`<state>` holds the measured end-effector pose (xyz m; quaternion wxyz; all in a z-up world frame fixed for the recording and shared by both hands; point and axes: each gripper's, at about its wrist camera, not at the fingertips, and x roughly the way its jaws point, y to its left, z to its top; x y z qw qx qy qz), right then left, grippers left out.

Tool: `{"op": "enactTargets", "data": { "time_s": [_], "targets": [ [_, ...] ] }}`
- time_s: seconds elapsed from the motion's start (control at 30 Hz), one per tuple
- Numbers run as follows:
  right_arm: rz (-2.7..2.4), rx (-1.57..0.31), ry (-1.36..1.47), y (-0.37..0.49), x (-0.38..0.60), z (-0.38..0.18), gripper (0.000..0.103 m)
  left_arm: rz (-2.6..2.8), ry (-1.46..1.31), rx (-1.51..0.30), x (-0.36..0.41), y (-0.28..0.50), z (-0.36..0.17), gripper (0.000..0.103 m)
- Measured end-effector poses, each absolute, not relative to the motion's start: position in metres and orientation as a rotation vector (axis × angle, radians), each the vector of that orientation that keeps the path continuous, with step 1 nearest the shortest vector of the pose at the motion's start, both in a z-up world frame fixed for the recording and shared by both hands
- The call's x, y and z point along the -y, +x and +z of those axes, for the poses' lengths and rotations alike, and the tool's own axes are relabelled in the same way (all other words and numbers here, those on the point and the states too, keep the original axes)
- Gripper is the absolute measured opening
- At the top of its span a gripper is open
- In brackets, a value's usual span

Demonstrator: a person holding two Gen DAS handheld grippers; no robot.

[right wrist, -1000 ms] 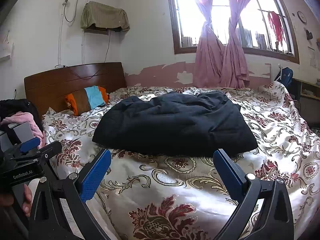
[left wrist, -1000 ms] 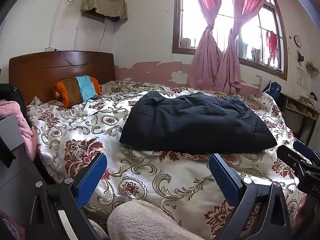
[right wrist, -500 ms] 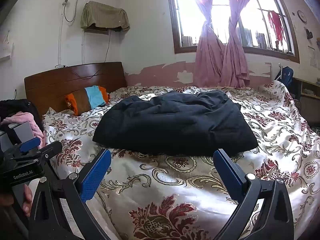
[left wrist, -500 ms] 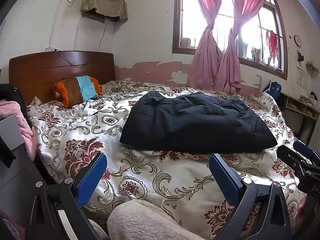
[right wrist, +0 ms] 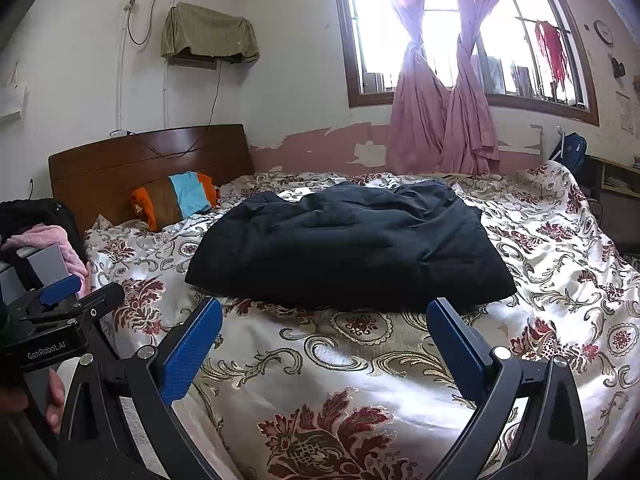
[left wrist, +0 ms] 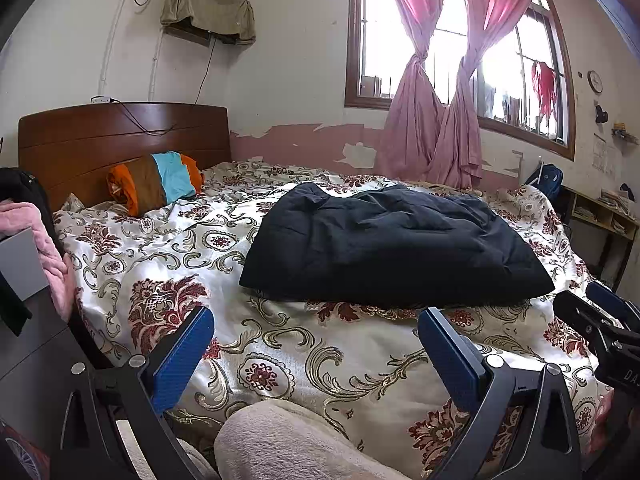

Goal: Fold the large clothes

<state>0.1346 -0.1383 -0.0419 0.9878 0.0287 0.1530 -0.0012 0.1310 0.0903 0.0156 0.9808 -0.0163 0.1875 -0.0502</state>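
Note:
A large dark navy garment [left wrist: 392,248] lies in a rumpled heap on the floral bedspread [left wrist: 304,360]; it also shows in the right wrist view [right wrist: 352,252]. My left gripper [left wrist: 316,352] is open and empty, held over the bed's near edge, short of the garment. My right gripper [right wrist: 326,344] is open and empty, also short of the garment's near hem. Each gripper shows at the side of the other's view: the right one [left wrist: 600,320], the left one [right wrist: 64,304].
A striped orange, brown and blue pillow [left wrist: 156,182] leans on the wooden headboard [left wrist: 120,136]. Pink and black clothes [left wrist: 28,216] pile at the left. A cream fleece [left wrist: 280,444] lies at the near edge. Shelves [left wrist: 600,216] stand at the right wall.

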Motion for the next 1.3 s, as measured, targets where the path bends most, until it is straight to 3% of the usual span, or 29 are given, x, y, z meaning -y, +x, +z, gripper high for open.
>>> {"op": "enactTargets", "data": {
  "time_s": [1.3],
  "targets": [
    [-0.002, -0.309, 0.06, 0.1334, 0.1377, -0.0435, 0.1, -0.082, -0.02, -0.386, -0.0892, 0.1315, 0.0164, 0.102]
  ]
}}
